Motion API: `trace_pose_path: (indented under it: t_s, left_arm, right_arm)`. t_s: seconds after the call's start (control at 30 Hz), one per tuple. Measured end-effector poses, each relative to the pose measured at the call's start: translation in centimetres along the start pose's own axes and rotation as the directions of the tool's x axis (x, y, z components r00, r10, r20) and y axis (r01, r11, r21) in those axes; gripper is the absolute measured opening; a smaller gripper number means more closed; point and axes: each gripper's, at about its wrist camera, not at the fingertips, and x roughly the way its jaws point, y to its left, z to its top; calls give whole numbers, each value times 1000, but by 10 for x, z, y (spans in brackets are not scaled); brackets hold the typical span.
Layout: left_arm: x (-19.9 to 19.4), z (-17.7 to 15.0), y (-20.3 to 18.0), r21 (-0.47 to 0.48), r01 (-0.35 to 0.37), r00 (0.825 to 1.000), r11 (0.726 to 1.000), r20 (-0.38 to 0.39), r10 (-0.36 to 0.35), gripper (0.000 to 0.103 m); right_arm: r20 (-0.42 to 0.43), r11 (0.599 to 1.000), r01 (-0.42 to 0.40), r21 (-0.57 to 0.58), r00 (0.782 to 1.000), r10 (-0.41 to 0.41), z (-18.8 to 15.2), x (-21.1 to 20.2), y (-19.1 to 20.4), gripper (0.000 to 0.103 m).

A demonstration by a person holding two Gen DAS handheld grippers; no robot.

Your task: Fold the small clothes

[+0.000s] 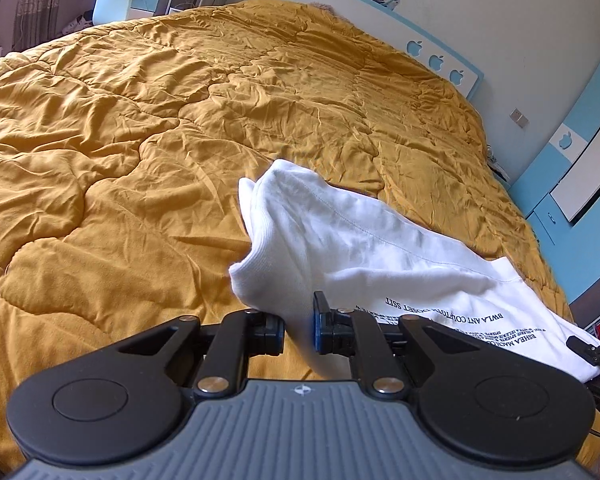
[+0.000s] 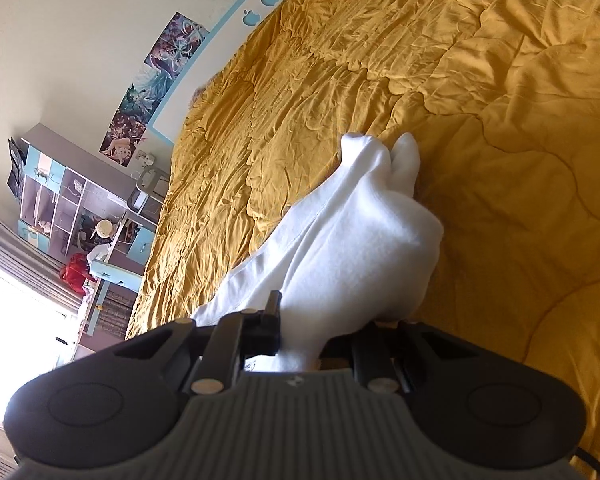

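A small white shirt [image 1: 340, 240] with dark printed lettering hangs lifted above a mustard-yellow quilt [image 1: 140, 140]. My left gripper [image 1: 299, 332] is shut on a bunched edge of the shirt, which runs between its jaws. The cloth stretches to the right toward the other gripper's black tip [image 1: 588, 350] at the frame's edge. In the right wrist view the same white shirt [image 2: 340, 240] rises in folds from my right gripper [image 2: 300, 336], which is shut on it; the cloth hides its right finger.
The quilt [image 2: 500, 120] covers a wide bed. A white and blue headboard [image 1: 440, 52] with apple cutouts stands behind it. Blue cabinets [image 1: 572, 184] line the right side. Shelves and a desk [image 2: 72, 208] stand by a bright window.
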Motion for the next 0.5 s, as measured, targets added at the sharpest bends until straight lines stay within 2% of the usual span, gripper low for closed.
trace_pose_path:
  t_s: [0.13, 0.3, 0.43, 0.5]
  left_arm:
    - [-12, -9, 4, -5, -12, 999, 1000, -31, 12, 14]
    - [-33, -28, 19, -44, 10, 998, 999, -59, -12, 14]
    - [-45, -42, 33, -53, -10, 997, 999, -78, 6, 14]
    - [-47, -51, 44, -54, -17, 997, 998, -82, 12, 14]
  right_arm:
    - [-9, 1000, 11, 1, 1000, -11, -10, -18, 0, 10]
    - [-21, 1000, 12, 12, 1000, -11, -27, -45, -5, 10]
    - [-30, 989, 30, -146, 999, -35, -41, -58, 1, 10]
    - [-55, 987, 55, -150, 996, -64, -47, -57, -5, 10]
